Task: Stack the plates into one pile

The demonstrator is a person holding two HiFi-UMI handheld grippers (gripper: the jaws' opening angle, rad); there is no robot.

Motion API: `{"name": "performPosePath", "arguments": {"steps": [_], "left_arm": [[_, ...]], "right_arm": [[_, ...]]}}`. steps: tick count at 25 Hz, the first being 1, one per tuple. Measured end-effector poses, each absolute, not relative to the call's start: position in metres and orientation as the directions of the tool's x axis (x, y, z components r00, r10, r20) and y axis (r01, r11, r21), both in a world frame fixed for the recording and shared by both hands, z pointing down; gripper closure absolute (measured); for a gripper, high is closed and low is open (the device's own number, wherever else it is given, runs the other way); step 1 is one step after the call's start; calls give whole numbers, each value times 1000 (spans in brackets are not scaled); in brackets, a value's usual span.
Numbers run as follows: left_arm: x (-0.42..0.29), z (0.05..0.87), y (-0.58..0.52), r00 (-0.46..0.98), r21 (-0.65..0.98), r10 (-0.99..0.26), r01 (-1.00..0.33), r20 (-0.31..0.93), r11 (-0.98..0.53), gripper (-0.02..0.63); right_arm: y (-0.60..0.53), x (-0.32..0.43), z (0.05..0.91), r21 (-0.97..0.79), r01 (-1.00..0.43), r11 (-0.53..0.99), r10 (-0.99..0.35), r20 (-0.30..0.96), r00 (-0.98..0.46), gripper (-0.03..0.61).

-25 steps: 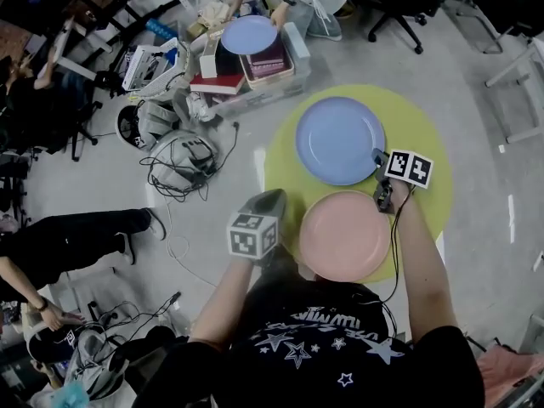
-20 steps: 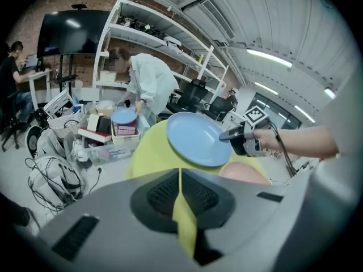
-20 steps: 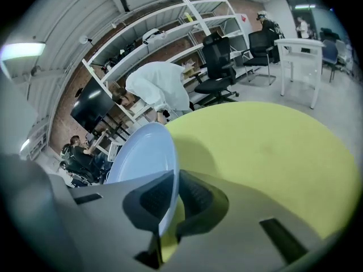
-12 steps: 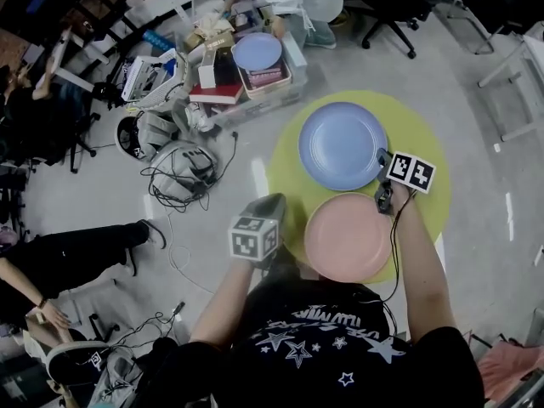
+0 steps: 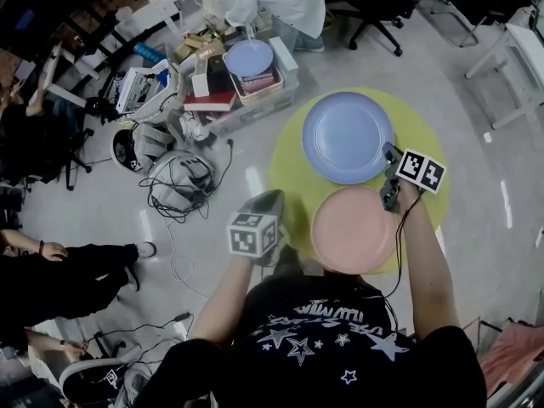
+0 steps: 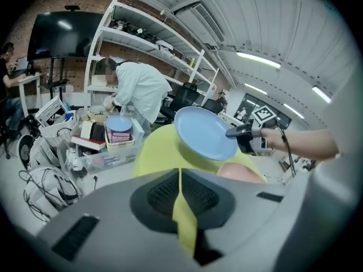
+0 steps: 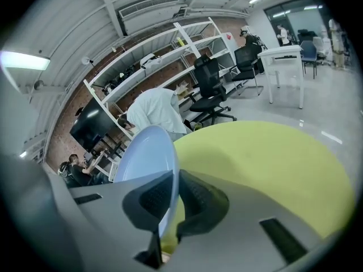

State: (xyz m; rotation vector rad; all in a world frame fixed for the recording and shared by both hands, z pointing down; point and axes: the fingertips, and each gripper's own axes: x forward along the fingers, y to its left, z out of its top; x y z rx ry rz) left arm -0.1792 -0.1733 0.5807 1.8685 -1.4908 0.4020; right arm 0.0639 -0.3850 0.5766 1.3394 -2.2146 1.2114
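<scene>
Right gripper (image 5: 388, 154) clamped on blue plate (image 5: 347, 137) at its near-right rim, plate tilted above yellow table (image 5: 425, 130); pink plate (image 5: 353, 229) flat just beside, toward the person; left gripper (image 5: 270, 201) closed, empty, farther off.

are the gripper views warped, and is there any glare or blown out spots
Left gripper view: strong fisheye, dark corners, shelving bowed, ceiling strip lights blown out. Right gripper view: same warp, the yellow table bulging like a dome, the blue plate stretched. Head view: straighter, with white streaks of glare on the glossy floor.
</scene>
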Motion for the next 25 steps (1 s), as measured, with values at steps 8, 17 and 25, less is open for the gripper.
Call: {"name": "performPosePath", "arguments": {"steps": [8, 17, 25], "left_arm": [[-178, 575, -169, 372, 329, -704, -922, 605, -204, 589], [-164, 575, -158, 480, 335, -646, -877, 593, -344, 589], [-146, 581, -144, 563, 345, -574, -824, 595, -450, 589]], "right_arm": [[-337, 84, 561, -548, -824, 142, -646, 580, -497, 552], [-260, 112, 565, -579, -815, 40, -681, 581, -446, 551], [-187, 132, 578, -586, -810, -38, -677, 611, -410, 551]]}}
